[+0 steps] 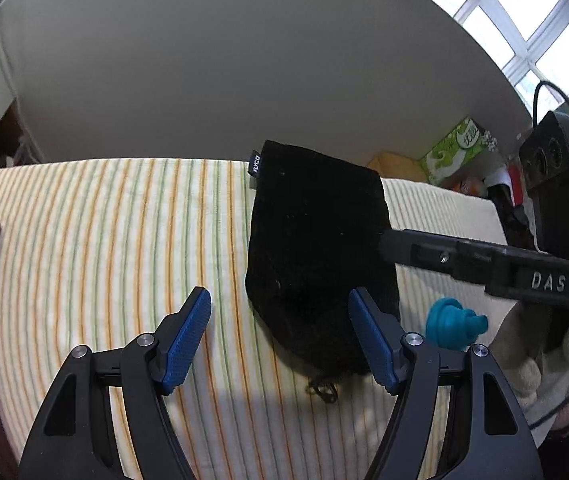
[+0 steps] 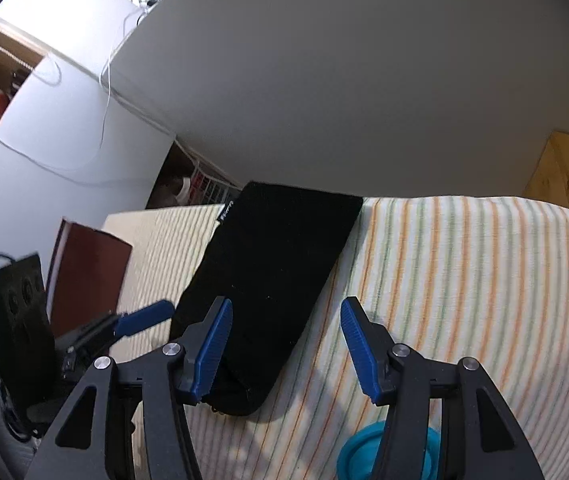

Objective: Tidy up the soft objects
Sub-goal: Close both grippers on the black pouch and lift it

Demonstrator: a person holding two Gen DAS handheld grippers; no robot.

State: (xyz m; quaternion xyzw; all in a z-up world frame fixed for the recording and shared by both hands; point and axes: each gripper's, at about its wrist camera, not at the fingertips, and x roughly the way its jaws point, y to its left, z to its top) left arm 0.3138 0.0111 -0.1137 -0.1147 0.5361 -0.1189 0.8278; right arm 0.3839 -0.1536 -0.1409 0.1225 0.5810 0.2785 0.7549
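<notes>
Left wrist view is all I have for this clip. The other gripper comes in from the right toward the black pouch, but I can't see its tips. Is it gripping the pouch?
Observer: No. In the right wrist view the right gripper has both blue pads apart, and only the left pad overlaps the black pouch; the other is over the striped cloth.
Operator: What is past the cloth's left side?
Observer: A white wire rack sits beyond that corner, against the wall.
Operator: And the teal thing by my right finger?
Observer: Here the teal object lies under the right gripper's right arm, showing a round rim.
</notes>
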